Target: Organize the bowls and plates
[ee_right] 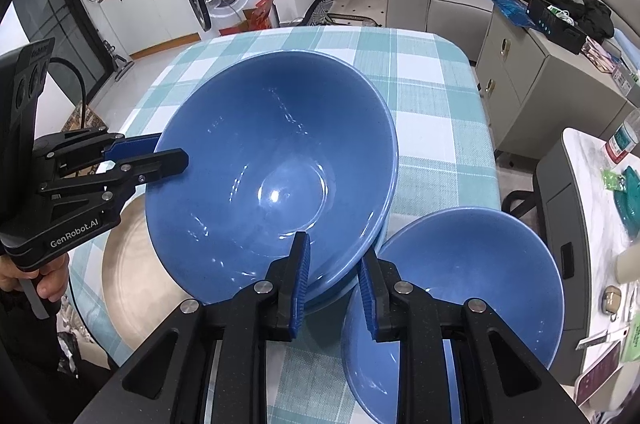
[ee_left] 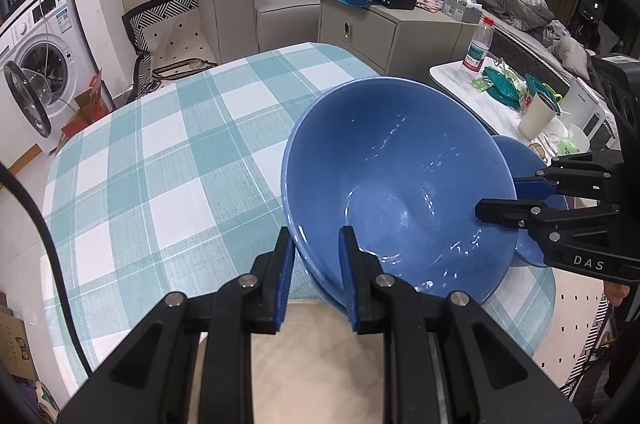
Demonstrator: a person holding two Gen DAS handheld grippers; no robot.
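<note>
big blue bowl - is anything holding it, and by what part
Both grippers hold the big blue bowl by its rim: the left gripper on one side, the right gripper on the opposite side.

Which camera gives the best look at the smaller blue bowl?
The right wrist view: the smaller blue bowl shows most of its rim and inside. In the left wrist view only a sliver peeks out behind the big bowl.

Count: 2 glossy blue ceramic bowls, one large (ee_right: 272, 160) and one smaller (ee_right: 472, 288) beside it; the large one may be a nested pair, can't tell. 1 beige round plate (ee_right: 132, 264) under the large bowl's edge. 1 worktop with teal-and-white checked cloth (ee_left: 160, 152). 2 black handheld grippers, left (ee_left: 316, 256) and right (ee_right: 332, 276). 1 clear plastic bottle with red cap (ee_left: 478, 44) on the side table.
</note>
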